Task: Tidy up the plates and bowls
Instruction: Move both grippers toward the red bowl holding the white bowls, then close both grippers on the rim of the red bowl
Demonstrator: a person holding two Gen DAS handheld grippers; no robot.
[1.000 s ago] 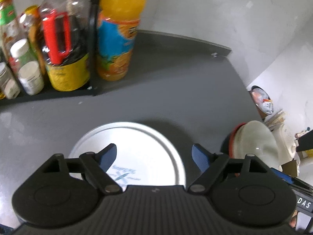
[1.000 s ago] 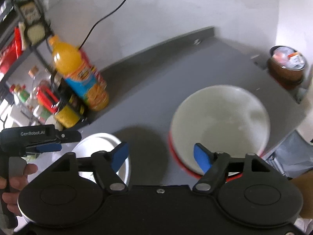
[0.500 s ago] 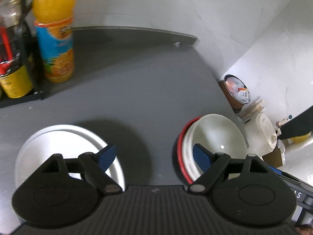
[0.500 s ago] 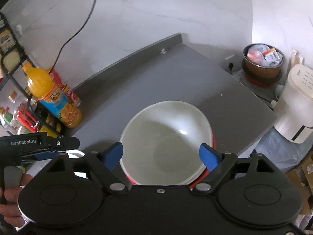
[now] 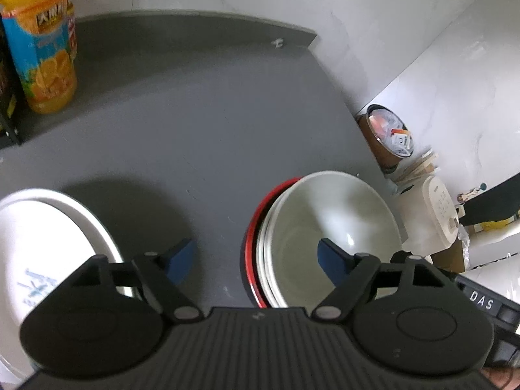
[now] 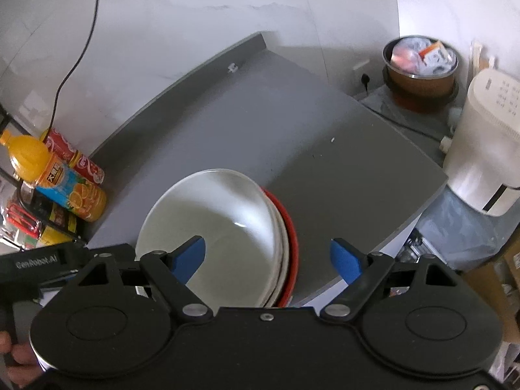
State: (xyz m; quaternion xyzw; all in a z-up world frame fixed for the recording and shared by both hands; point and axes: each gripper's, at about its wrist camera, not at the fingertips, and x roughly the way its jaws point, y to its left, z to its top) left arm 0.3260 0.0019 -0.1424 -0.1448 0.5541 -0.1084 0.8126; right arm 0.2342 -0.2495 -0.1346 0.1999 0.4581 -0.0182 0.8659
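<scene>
White bowl (image 6: 208, 227) sits nested on a red-rimmed stack (image 6: 287, 227) near the table's (image 6: 260, 113) right edge. Both right tongs (image 6: 268, 260) and left tongs (image 5: 256, 256) gape apart, empty. Straddle one rim squarely, then close gently.

The grey table (image 5: 195, 123) lies bare across the middle and top of the left wrist view, open for a pass between the white plate (image 5: 48, 234) at lower left and the stacked bowls (image 5: 328, 227) at lower right. An orange juice bottle (image 5: 42, 52) blocks the upper left corner. In the right wrist view, bare table runs right of the stack to the edge.
</scene>
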